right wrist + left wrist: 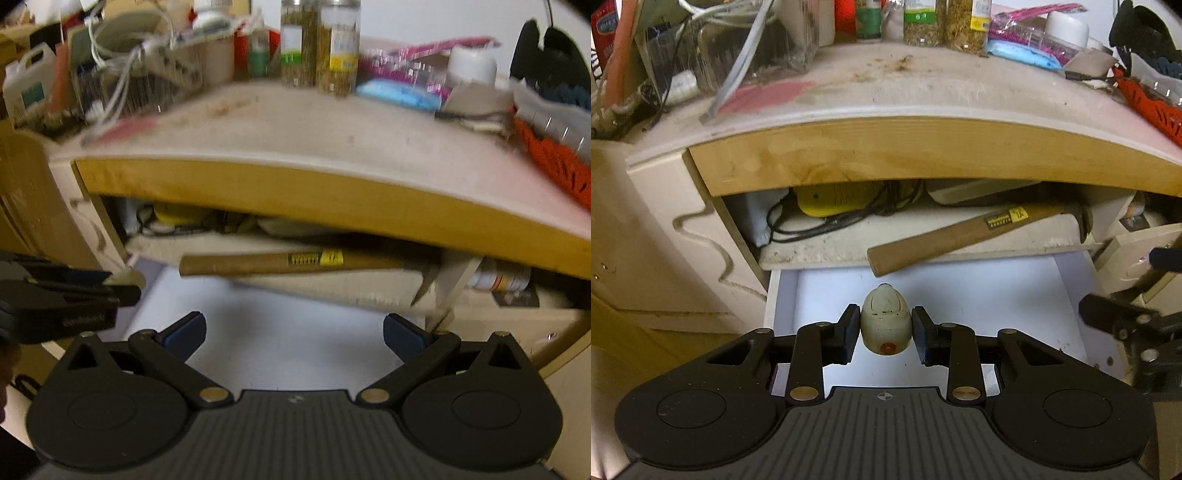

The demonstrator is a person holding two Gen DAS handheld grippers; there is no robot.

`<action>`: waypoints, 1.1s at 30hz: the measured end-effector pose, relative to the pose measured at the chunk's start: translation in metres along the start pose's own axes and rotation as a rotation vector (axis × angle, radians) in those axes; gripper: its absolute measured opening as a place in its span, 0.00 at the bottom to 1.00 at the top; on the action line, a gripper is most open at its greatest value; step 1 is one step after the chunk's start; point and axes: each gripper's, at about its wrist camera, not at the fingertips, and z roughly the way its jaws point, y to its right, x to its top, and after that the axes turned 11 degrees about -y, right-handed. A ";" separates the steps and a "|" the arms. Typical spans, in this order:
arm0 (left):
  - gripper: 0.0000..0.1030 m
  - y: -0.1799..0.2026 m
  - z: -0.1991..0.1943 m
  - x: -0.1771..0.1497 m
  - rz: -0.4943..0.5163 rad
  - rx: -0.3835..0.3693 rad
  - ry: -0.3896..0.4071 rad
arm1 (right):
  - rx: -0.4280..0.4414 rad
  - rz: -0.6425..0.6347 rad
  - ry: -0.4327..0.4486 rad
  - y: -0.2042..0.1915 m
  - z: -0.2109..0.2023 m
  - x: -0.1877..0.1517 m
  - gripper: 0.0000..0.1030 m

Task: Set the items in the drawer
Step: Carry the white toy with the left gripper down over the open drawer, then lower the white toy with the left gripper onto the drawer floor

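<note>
ahead and above both tools, a messy table (923,92). under its top, a shelf (923,240) with a hammer (960,232) sticking out. below that, right under both tools, an open white drawer (979,295). right gripper (294,334) spread wide, holding nothing. left gripper (885,334) narrow, small gaps to each side of a cream egg-shaped thing (885,319) over the drawer floor.

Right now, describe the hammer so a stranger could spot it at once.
Find the open white drawer under the desk. On the dusty shelf above it lies the hammer, its handle overhanging the drawer. Only it has a wooden handle with a yellow sticker.
</note>
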 end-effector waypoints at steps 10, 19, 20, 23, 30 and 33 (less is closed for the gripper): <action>0.29 -0.001 0.024 0.001 -0.025 -0.004 -0.087 | -0.017 0.037 -0.131 0.006 0.035 -0.004 0.99; 0.29 -0.001 0.046 -0.002 -0.030 -0.025 -0.164 | -0.008 0.049 -0.217 0.007 0.061 -0.006 0.99; 0.29 -0.001 0.048 -0.003 -0.027 -0.026 -0.170 | -0.006 0.051 -0.226 0.007 0.064 -0.006 0.99; 0.29 0.001 0.054 -0.003 -0.019 -0.028 -0.185 | 0.001 0.060 -0.252 0.008 0.072 -0.006 0.99; 0.29 0.002 0.072 -0.003 -0.022 -0.037 -0.224 | 0.016 0.080 -0.313 0.009 0.090 -0.006 1.00; 0.29 0.000 0.080 -0.002 -0.028 -0.036 -0.242 | 0.006 0.098 -0.342 0.012 0.099 -0.006 1.00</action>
